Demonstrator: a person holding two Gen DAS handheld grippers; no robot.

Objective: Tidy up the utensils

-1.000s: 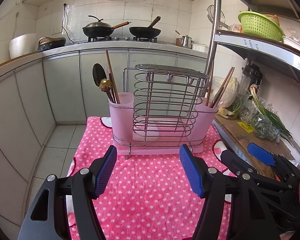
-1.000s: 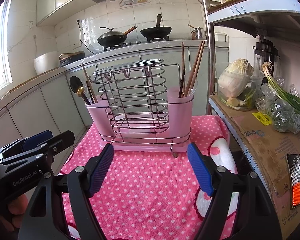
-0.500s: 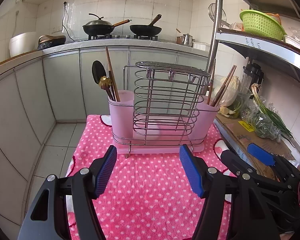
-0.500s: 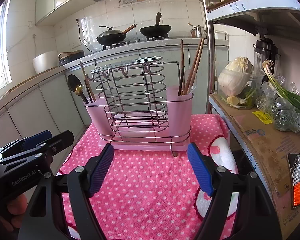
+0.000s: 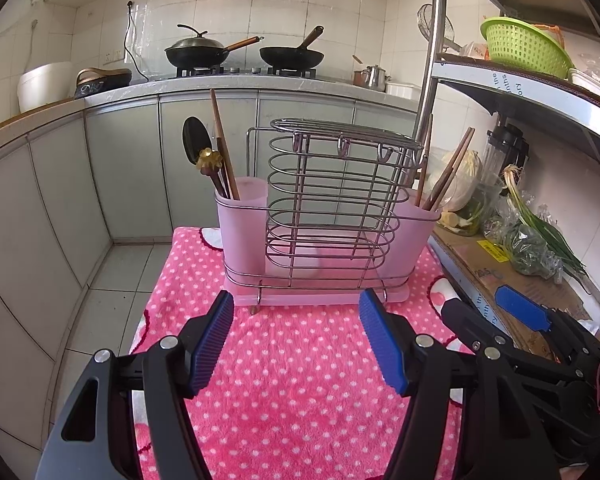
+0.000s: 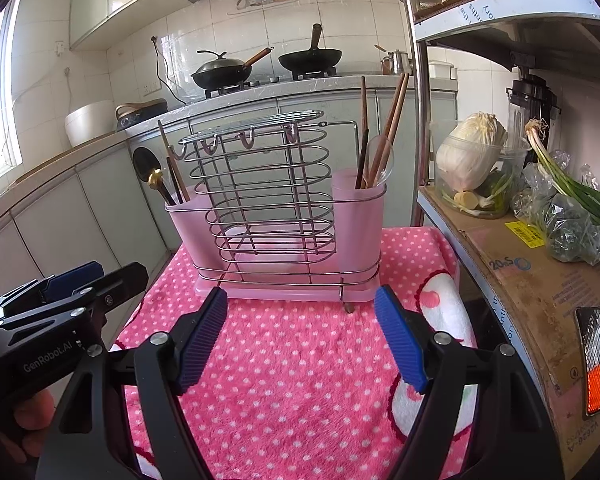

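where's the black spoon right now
The black spoon stands bowl-up in the rack's left pink cup, beside brown chopsticks. In the right wrist view it is also at the rack's left end.

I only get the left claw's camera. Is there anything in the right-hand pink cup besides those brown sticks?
Observer: Yes. The right claw's camera shows a clear plastic spoon standing among the chopsticks in that cup.
Visitor: Who's moving the claw I'm looking through?
Observer: A person. A bare hand grips the back of the left claw.
Visitor: And the pale lump behind the sticks?
Observer: A whole cabbage, upright in a clear tub on the side shelf.
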